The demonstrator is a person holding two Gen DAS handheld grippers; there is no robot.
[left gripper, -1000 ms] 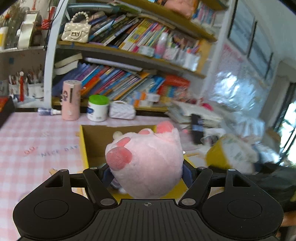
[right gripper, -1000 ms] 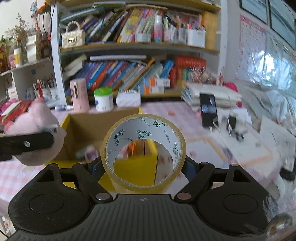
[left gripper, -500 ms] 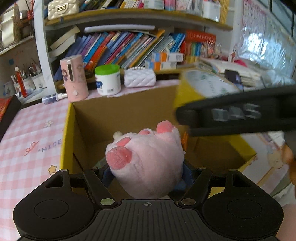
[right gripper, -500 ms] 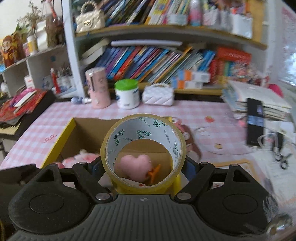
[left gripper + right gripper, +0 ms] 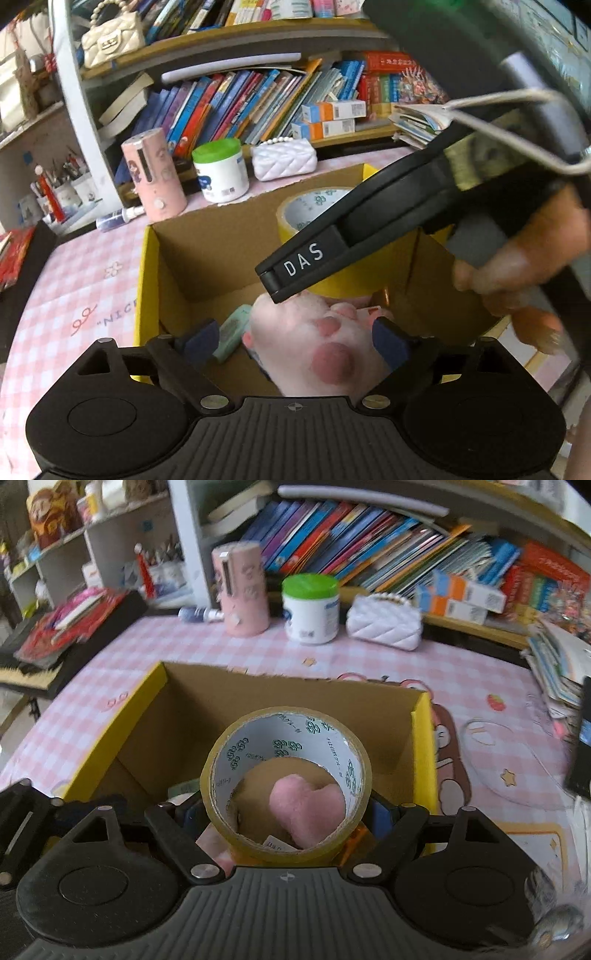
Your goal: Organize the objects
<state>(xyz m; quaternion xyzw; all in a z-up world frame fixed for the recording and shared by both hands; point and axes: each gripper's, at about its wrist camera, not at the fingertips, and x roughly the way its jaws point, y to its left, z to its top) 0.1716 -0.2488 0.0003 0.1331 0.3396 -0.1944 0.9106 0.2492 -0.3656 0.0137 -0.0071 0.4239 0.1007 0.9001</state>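
Observation:
A yellow-rimmed cardboard box point(image 5: 147, 258) point(image 5: 421, 738) stands open on the pink checked tablecloth. My left gripper point(image 5: 295, 338) is open over the box; the pink plush toy point(image 5: 317, 339) lies between its spread fingers, down inside the box, apart from the left pad. My right gripper point(image 5: 284, 812) is shut on a roll of yellowish tape point(image 5: 286, 771) and holds it over the box. The tape roll also shows in the left wrist view point(image 5: 310, 206), behind the right gripper's body. A pink heart-shaped plush part point(image 5: 306, 805) shows through the roll's hole. A mint-green item point(image 5: 231, 338) lies in the box.
A pink cylinder point(image 5: 242, 587), a green-lidded white jar point(image 5: 310, 607) and a white quilted purse point(image 5: 384, 622) stand beyond the box before bookshelves. A small spray bottle point(image 5: 199, 613) lies left of the cylinder. A stack of red books point(image 5: 70, 624) is far left, papers and a phone point(image 5: 581, 738) right.
My left gripper has opened and let go of the plush toy, which now sits lower in the box. My right gripper has carried the tape roll further over the box.

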